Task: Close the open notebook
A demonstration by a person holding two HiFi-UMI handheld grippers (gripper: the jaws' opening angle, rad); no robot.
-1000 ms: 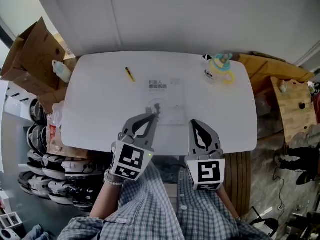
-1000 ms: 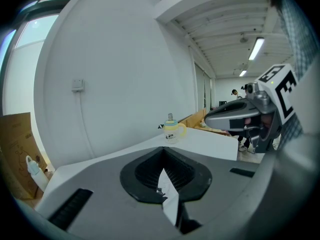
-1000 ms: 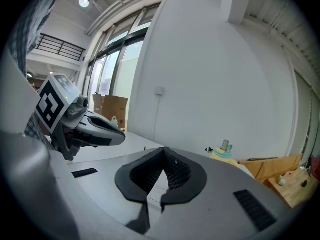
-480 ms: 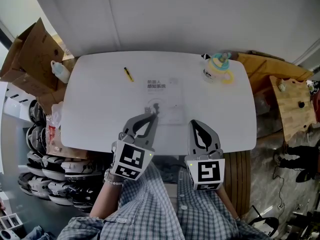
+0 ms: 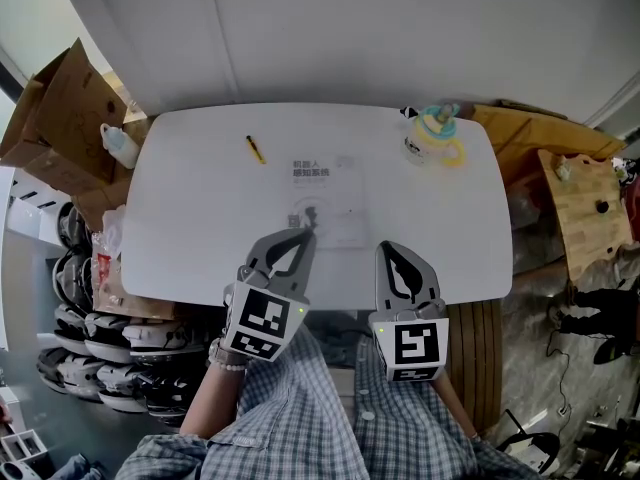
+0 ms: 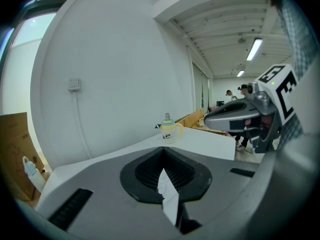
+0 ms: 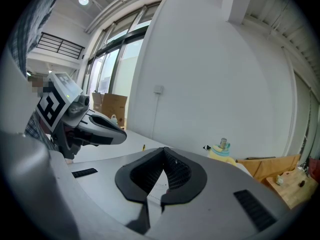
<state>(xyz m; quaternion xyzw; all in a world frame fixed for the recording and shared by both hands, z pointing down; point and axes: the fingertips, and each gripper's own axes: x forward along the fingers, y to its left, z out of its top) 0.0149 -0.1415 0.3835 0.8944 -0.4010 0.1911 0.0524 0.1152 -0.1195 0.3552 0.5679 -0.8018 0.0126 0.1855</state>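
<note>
Blending w/ table (image 5: 200, 198) — notebook (image 5: 325, 203) edges faint.

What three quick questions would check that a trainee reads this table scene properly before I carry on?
1. True or false: the right gripper has its jaws wide apart.
2. What stands at the far right corner of the table? A a stapler; B the cup; C a laptop.
3. Fill in: in the head view, the yellow pen lies to the ___ of the notebook.
Key: 1 false; 2 B; 3 left.
</note>
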